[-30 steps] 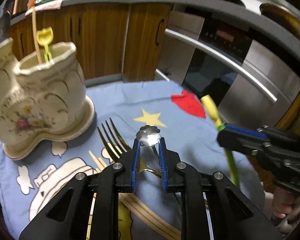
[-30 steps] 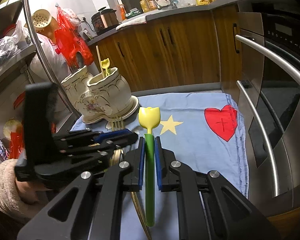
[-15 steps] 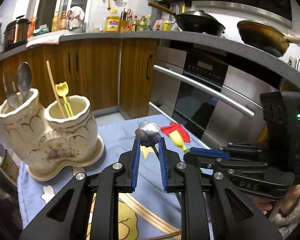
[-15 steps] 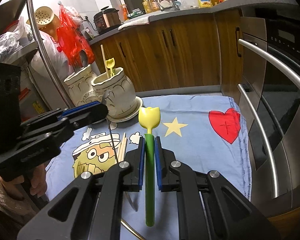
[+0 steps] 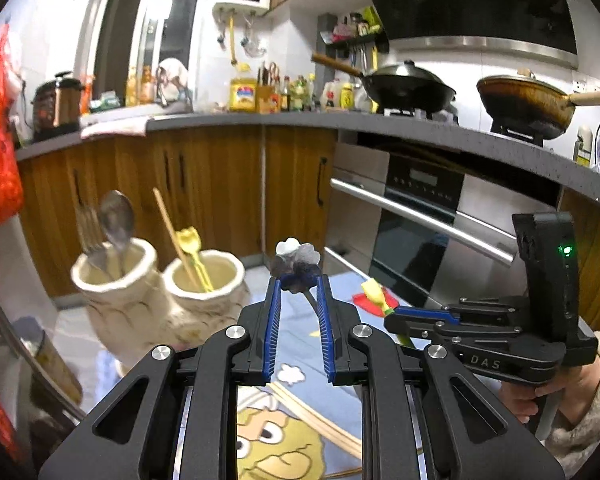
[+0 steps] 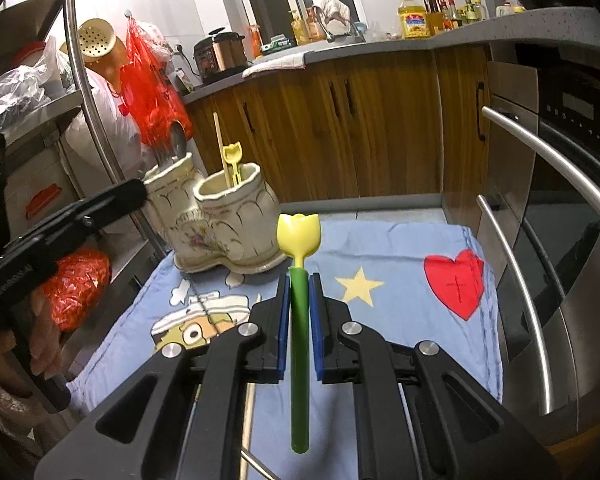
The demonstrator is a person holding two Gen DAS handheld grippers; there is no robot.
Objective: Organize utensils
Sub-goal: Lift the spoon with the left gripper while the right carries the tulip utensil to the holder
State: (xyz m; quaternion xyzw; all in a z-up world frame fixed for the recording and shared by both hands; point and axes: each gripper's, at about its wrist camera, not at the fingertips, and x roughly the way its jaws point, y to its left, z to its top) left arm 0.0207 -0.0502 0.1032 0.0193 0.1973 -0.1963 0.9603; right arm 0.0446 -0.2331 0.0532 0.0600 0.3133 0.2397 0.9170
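My left gripper (image 5: 298, 280) is shut on a silver utensil (image 5: 297, 254) with a flower-shaped end, held in the air above the blue cartoon cloth (image 5: 300, 334). Its thin stem curves down between the pads. My right gripper (image 6: 299, 280) is shut on the green handle of a yellow tulip-headed utensil (image 6: 299, 236), also off the cloth. A cream boot-shaped ceramic holder (image 5: 156, 304) (image 6: 224, 220) stands at the cloth's far left. One of its cups holds a fork and a spoon; the other holds a chopstick and a small yellow tulip utensil.
Loose chopsticks (image 5: 320, 424) lie on the cloth below the left gripper. An oven with steel bar handles (image 6: 540, 264) borders the cloth on the right. A metal rack post (image 6: 96, 120) and red bags stand left of the holder. Wooden cabinets close the back.
The left gripper has lifted the silver utensil off the cloth and tipped up toward level; the fork on the cloth has dropped out of its view. The right gripper has hardly moved.
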